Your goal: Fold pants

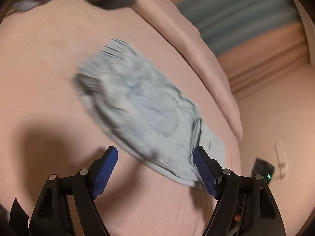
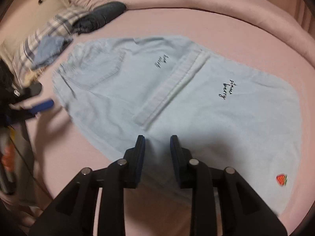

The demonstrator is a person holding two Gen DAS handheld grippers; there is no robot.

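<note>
Pants (image 2: 177,102) lie folded on the pink bed (image 2: 236,29), ahead of both claws. Left gripper (image 1: 155,153) gapes wide and empty; right gripper (image 2: 157,139) stands slightly apart over cloth, pinching nothing. Next, I judge: grip an edge.

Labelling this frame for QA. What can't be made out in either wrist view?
- Left wrist view: motion blur smears the light blue pants; seams and print unreadable.
- Right wrist view: the smaller lettering is too small to read.
- Right wrist view: the right gripper hides the pants' near edge; whether cloth sits between its jaws is unclear.
- Right wrist view: the clothes pile is blurred, pieces indistinct.
- Right wrist view: the left gripper is blurred and cut off at the edge.
</note>
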